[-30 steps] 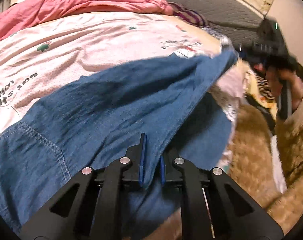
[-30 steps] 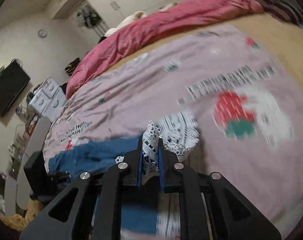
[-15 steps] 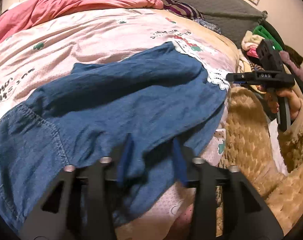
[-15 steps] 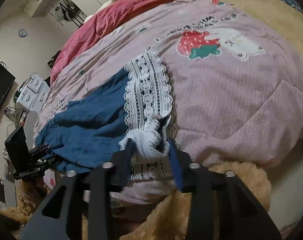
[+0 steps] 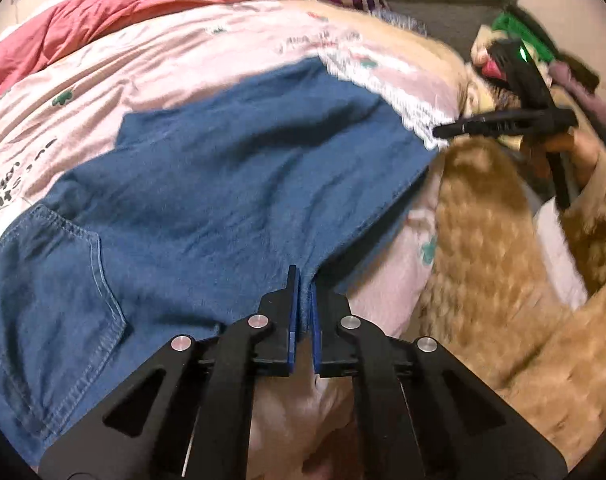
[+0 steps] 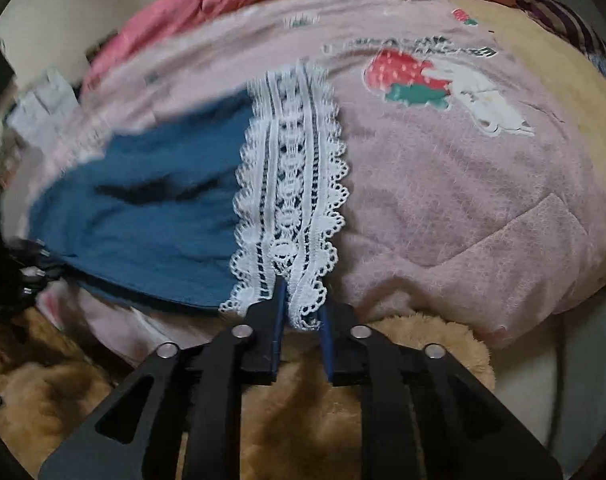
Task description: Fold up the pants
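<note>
Blue denim pants with a white lace cuff lie spread on the pink blanket; a back pocket shows at the left. My left gripper is shut on the pants' near edge. My right gripper is closed on the lace cuff's near end, with lace bunched between the pads. The right gripper also shows in the left wrist view at the cuff. The left gripper appears dimly at the left edge of the right wrist view.
A red quilt lies bunched at the far side of the bed. A strawberry print marks the blanket right of the cuff. My tan fuzzy sleeves and tan plush fill the near edge.
Both grippers opened half a second ago and have closed again, the left on the pants' near edge, the right on the lace cuff. The pants now lie flatter on the blanket.
</note>
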`<state>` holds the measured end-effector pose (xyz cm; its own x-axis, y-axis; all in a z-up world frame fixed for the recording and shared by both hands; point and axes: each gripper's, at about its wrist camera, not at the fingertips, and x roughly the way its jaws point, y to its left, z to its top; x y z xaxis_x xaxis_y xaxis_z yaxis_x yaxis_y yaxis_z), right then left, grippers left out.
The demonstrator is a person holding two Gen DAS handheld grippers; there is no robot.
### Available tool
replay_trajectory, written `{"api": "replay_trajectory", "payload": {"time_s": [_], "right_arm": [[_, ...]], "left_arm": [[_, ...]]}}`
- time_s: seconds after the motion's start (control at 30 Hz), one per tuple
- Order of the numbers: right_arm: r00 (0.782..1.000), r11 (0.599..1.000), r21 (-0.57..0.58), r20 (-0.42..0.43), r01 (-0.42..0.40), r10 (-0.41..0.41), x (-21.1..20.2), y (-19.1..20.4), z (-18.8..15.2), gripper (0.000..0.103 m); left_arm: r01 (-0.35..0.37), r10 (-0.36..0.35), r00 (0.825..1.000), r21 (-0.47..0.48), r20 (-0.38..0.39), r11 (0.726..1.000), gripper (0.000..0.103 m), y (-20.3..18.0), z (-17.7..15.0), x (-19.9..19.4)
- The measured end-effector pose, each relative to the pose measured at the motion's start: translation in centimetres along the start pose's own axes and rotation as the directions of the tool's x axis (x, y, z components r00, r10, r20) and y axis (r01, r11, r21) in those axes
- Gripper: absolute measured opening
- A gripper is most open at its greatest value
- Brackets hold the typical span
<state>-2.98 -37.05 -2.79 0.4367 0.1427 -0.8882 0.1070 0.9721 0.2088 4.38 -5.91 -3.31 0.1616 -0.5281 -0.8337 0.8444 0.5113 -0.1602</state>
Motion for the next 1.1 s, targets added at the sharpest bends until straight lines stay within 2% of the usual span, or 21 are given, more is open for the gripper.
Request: {"api": "replay_trajectory", "payload": {"time_s": [0.07,0.1,0.13,0.17,0.23,0.3,0.33,0.4,0.43,0.5,0.57,0.63,0.67,0.7,0.77,0.8,0.83,0.93,1.0,1.03,1.1], "right_arm": [[0.999,1.000,-0.010,-0.022,0.027,-0.027,0.5,0.3,-0.1,0.027],[0.999,0.999,-0.015,-0.016,0.044,-0.044,0.2,0.3,0.0,0.033],[0.998,0.998,-0.016,-0.006,0.062,-0.062,-0.3,0.3,0.1,0.036],[0.997,0.997,-0.014,0.012,0.078,-0.078,-1.0,0.3,0.2,0.043],[0.990,0.993,-0.009,0.079,0.116,-0.115,-3.0,0.4,0.5,0.045],[0.980,0.992,-0.024,0.161,0.123,-0.118,-4.8,1.2,0.9,0.054],[0.974,0.994,-0.044,0.208,0.099,-0.087,-5.5,2.0,1.2,0.056],[0.970,0.995,-0.089,0.243,0.039,-0.017,-5.5,3.8,1.8,0.059],[0.968,0.990,-0.141,0.245,-0.016,0.050,-4.8,5.6,2.2,0.059],[0.970,0.976,-0.204,0.208,-0.081,0.124,-3.1,7.9,2.9,0.060],[0.974,0.956,-0.268,0.151,-0.122,0.167,-0.6,10.7,3.7,0.060],[0.976,0.933,-0.326,0.102,-0.151,0.194,1.6,13.0,4.0,0.060],[0.976,0.926,-0.341,0.085,-0.159,0.199,2.4,13.9,4.1,0.060],[0.976,0.918,-0.357,0.065,-0.174,0.210,3.0,14.8,4.0,0.060],[0.974,0.904,-0.381,0.037,-0.193,0.224,4.1,16.0,3.7,0.060],[0.974,0.902,-0.383,0.020,-0.200,0.225,4.7,16.5,3.6,0.060],[0.974,0.900,-0.384,0.009,-0.206,0.226,5.2,17.1,3.4,0.060],[0.975,0.901,-0.384,0.016,-0.200,0.224,5.7,18.3,2.6,0.071],[0.976,0.902,-0.388,0.026,-0.189,0.216,5.7,18.4,2.2,0.072],[0.978,0.899,-0.400,0.028,-0.179,0.208,5.7,18.6,2.1,0.072],[0.980,0.895,-0.414,0.030,-0.167,0.196,5.8,18.8,2.0,0.072]], "left_arm": [[-0.015,0.015,1.000,-0.010,-0.015,1.000,0.005,0.2,-0.4,0.7],[0.003,-0.003,1.000,-0.028,-0.006,1.000,0.007,0.4,-0.6,0.7],[0.022,-0.022,1.000,-0.047,0.006,0.999,0.018,0.6,-0.6,0.4],[0.052,-0.051,0.998,-0.074,0.023,0.996,0.041,0.9,-0.7,0.0],[0.095,-0.088,0.994,-0.102,0.064,0.990,0.065,1.1,-1.0,-1.4],[0.110,-0.093,0.989,-0.149,0.118,0.983,0.065,1.4,-1.7,-3.4],[0.107,-0.083,0.987,-0.176,0.135,0.979,0.069,1.7,-1.9,-4.1],[0.054,-0.001,0.984,-0.292,0.180,0.955,0.076,3.2,-2.7,-6.4],[0.032,0.039,0.980,-0.348,0.196,0.937,0.078,4.1,-3.2,-7.5],[-0.036,0.151,0.965,-0.460,0.216,0.887,0.083,6.0,-4.6,-10.1],[-0.091,0.256,0.942,-0.566,0.219,0.819,0.091,8.0,-6.3,-12.7],[-0.107,0.319,0.922,-0.648,0.219,0.754,0.094,9.7,-7.9,-14.5],[-0.109,0.349,0.914,-0.701,0.208,0.705,0.094,10.9,-9.0,-15.2],[-0.107,0.362,0.911,-0.735,0.197,0.670,0.094,12.0,-9.5,-15.6],[-0.096,0.356,0.919,-0.777,0.171,0.622,0.094,13.4,-10.5,-15.3],[-0.093,0.346,0.925,-0.788,0.158,0.608,0.094,14.0,-10.7,-15.0],[-0.087,0.336,0.930,-0.793,0.153,0.603,0.094,14.4,-10.8,-14.6],[-0.091,0.319,0.940,-0.809,0.123,0.580,0.094,14.9,-10.9,-12.6],[-0.128,0.347,0.932,-0.803,0.103,0.582,0.091,14.6,-10.4,-11.7],[-0.135,0.356,0.928,-0.793,0.108,0.594,0.082,14.5,-10.2,-11.5],[-0.199,0.385,0.921,-0.776,0.060,0.599,0.061,14.5,-9.7,-11.1]]}}
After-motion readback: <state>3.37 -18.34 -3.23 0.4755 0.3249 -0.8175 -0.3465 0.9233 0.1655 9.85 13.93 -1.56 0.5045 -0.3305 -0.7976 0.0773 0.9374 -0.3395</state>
